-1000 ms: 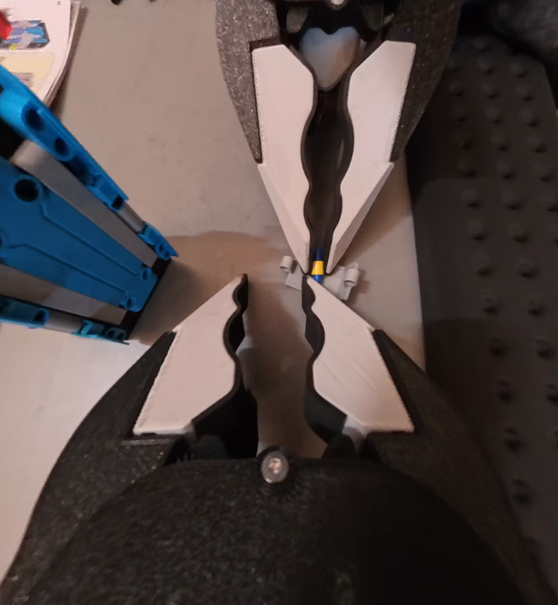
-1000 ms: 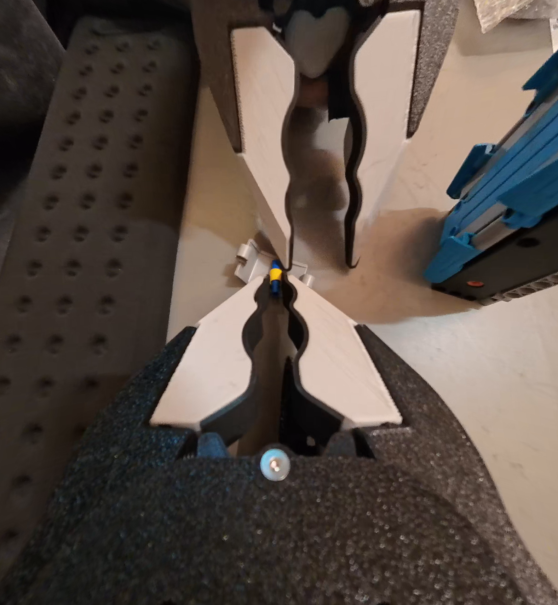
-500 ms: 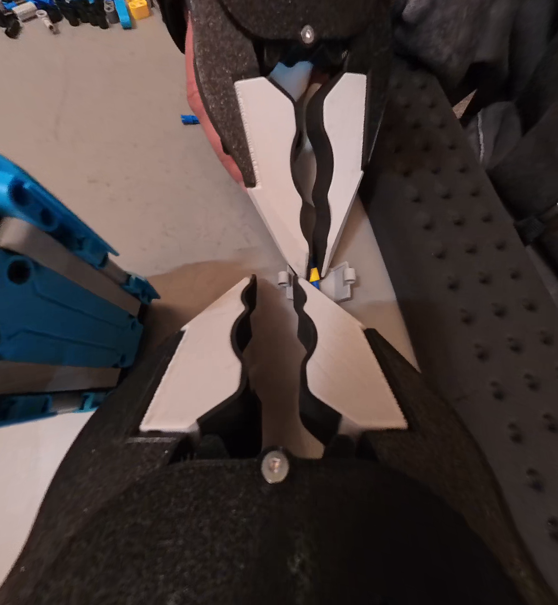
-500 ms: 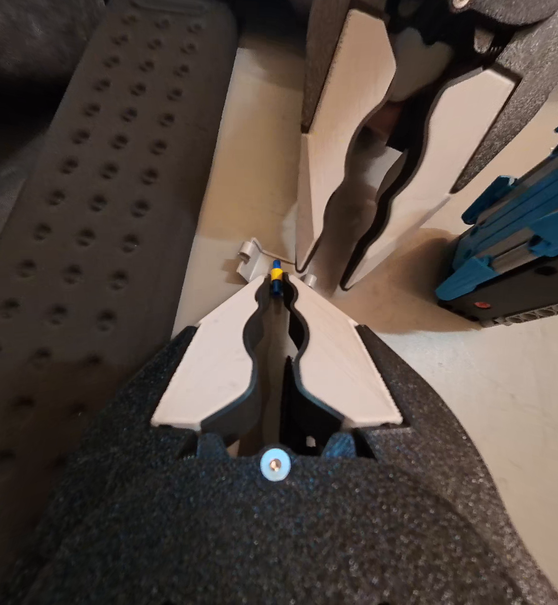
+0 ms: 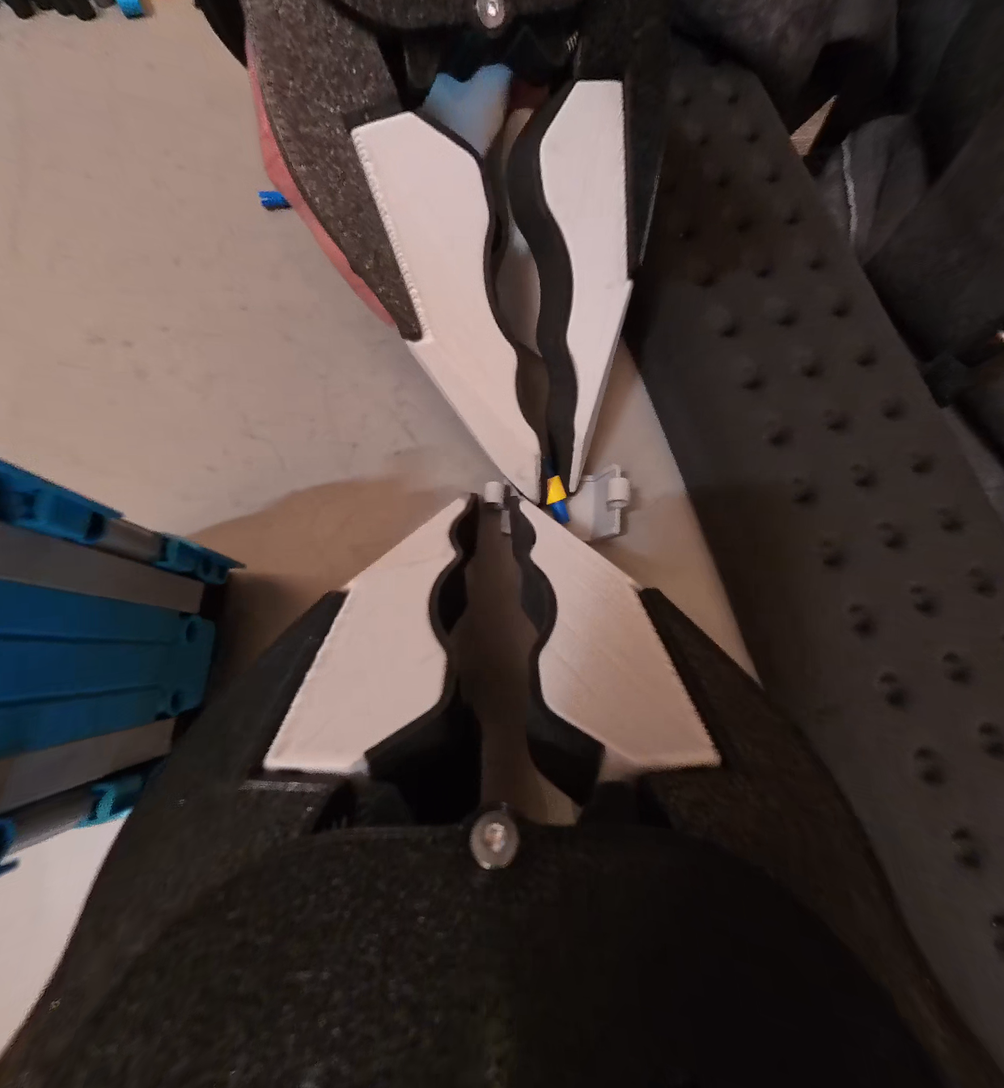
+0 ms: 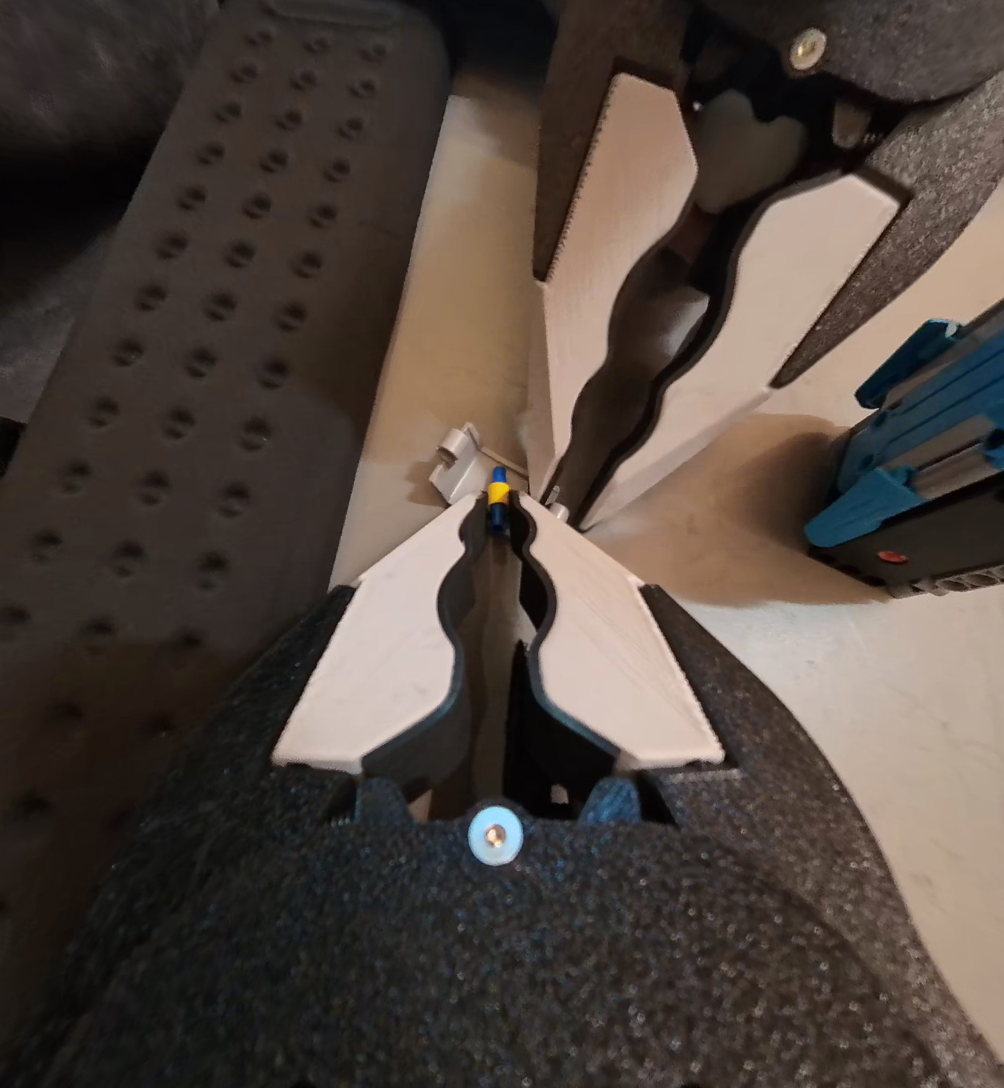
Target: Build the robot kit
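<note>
My right gripper (image 6: 496, 500) is shut on a small blue pin with a yellow band (image 6: 496, 493), held at its fingertips. The pin's tip meets a small light grey connector piece (image 6: 458, 465) that lies on the beige table. My left gripper (image 5: 496, 503) faces the right one tip to tip, and its jaws are closed down on the connector's near left end (image 5: 494, 491). The left wrist view shows the right gripper (image 5: 552, 486) coming from the top with the pin (image 5: 553, 491). The right wrist view shows the left gripper (image 6: 567, 506) coming from the upper right.
A blue and grey beam structure (image 5: 75, 636) stands close to the left gripper's side; it also shows in the right wrist view (image 6: 929, 447). A black dimpled mat (image 5: 870, 530) borders the table (image 5: 134, 294). A small blue piece (image 5: 269, 199) lies farther off. My two grippers' fingertips are within a few centimetres of each other.
My left gripper's jaws have closed from wide open to narrow around the grey connector's end. The right gripper has stayed shut on the pin and tilted more upright.
</note>
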Tool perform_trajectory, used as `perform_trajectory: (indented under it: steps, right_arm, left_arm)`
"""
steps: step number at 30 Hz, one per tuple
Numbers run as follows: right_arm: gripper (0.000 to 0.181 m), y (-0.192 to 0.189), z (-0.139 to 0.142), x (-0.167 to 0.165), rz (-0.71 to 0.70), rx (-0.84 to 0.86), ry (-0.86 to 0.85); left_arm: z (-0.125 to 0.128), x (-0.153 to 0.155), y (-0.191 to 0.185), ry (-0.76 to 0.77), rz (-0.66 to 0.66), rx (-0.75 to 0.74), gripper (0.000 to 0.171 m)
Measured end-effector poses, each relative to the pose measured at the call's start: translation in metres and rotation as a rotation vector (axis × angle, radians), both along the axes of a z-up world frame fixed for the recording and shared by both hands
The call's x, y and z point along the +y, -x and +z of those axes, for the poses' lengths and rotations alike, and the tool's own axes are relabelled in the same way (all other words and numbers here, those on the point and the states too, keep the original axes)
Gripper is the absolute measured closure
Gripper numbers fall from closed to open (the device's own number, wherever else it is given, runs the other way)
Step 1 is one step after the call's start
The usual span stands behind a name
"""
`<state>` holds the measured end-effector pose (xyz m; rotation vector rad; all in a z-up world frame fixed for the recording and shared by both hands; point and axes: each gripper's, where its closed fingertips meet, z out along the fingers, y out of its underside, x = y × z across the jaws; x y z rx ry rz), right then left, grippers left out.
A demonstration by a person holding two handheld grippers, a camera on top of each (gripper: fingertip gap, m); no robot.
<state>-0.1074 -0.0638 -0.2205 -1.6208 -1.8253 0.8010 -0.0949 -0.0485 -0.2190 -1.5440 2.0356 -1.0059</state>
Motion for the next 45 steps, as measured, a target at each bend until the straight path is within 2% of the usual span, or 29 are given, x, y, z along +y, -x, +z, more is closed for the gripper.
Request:
perform_trajectory:
  steps: [3,6,10,12,20,45]
  right_arm:
    - [0.174,0.0,0.0,-0.003,0.018,0.002,-0.003]
    - [0.174,-0.001,0.001,-0.005,0.011,-0.006,0.024]
    - [0.174,-0.014,0.023,0.018,-0.192,0.088,0.128]
    - [0.174,-0.017,0.017,0.023,-0.242,0.059,0.139]
    - [0.174,-0.004,0.003,0.022,-0.264,0.006,0.13]
    - [0.174,-0.003,0.0,0.024,-0.273,0.009,0.147]
  left_arm:
    - [0.0,-0.004,0.001,0.022,-0.029,0.007,0.164]
    - [0.001,-0.007,0.001,-0.025,-0.043,-0.016,0.165]
    - [0.003,0.001,0.011,-0.049,0.037,-0.038,0.166]
    - [0.005,0.004,0.014,-0.066,0.069,-0.051,0.165]
    - [0.002,0.007,0.014,-0.07,0.096,-0.031,0.165]
    - [-0.001,0.006,0.016,-0.058,0.087,-0.012,0.165]
